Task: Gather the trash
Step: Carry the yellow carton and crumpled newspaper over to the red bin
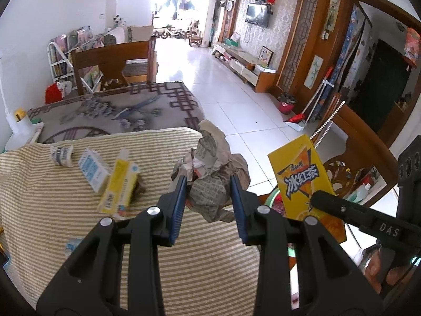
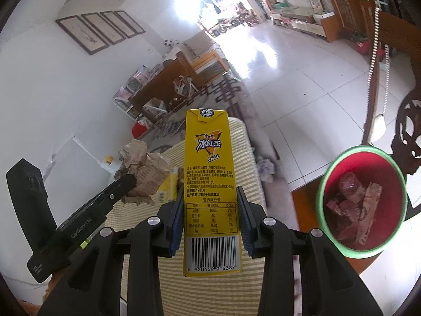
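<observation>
My left gripper [image 1: 209, 181] is shut on a crumpled newspaper ball [image 1: 210, 168], held above the striped cloth [image 1: 65, 210]. My right gripper [image 2: 210, 191] is shut on a tall yellow iced-tea carton [image 2: 209, 184], upright between the blue pads. The carton [image 1: 300, 173] also shows at the right of the left wrist view, beside the newspaper. The newspaper ball [image 2: 143, 171] appears left of the carton in the right wrist view. A red bin with a green rim [image 2: 361, 202] sits low on the right and holds several scraps.
On the striped cloth lie a yellow box [image 1: 118, 187], a blue-and-white box [image 1: 93, 169] and a small crushed wrapper [image 1: 61, 155]. A patterned grey table cover [image 1: 118, 108] lies beyond, then a wooden chair [image 1: 113, 63]. A carved wooden chair [image 2: 410, 121] stands behind the bin. White tiled floor [image 1: 236, 100] spreads to the right.
</observation>
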Tool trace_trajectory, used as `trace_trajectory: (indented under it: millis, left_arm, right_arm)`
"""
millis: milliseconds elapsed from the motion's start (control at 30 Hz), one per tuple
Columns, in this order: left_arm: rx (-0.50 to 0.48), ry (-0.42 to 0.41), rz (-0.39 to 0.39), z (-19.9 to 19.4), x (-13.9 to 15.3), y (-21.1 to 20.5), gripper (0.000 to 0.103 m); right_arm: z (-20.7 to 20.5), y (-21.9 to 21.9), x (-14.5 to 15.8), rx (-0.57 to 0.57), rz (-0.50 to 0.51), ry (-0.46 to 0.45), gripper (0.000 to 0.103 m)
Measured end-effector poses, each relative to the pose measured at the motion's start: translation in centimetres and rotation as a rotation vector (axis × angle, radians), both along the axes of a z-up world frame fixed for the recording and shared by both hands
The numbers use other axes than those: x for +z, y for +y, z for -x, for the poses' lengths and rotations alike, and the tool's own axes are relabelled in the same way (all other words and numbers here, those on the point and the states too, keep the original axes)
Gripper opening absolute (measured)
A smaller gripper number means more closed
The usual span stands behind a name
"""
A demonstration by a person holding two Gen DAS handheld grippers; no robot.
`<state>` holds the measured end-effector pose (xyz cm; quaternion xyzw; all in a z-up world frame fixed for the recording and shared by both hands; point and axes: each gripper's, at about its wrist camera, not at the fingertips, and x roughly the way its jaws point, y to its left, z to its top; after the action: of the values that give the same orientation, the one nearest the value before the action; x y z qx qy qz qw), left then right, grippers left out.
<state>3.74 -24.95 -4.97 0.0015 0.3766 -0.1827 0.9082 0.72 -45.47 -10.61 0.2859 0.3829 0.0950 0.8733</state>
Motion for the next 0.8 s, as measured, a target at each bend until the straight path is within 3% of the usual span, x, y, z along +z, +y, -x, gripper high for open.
trace_trajectory:
  millis: [567,800]
  left_arm:
    - [-0.124,0.028,-0.022,0.2,-0.9,-9.5,0.032]
    - [-0.182,0.075,-0.021,-0.2,-2.5,-13.4,0.032]
  right_arm:
    - [2.8,-9.1,-0.7,-0.131,-0.036,0.026,0.035]
    - [3.7,-12.9,-1.1,-0.196,-0.039,0.031,0.035]
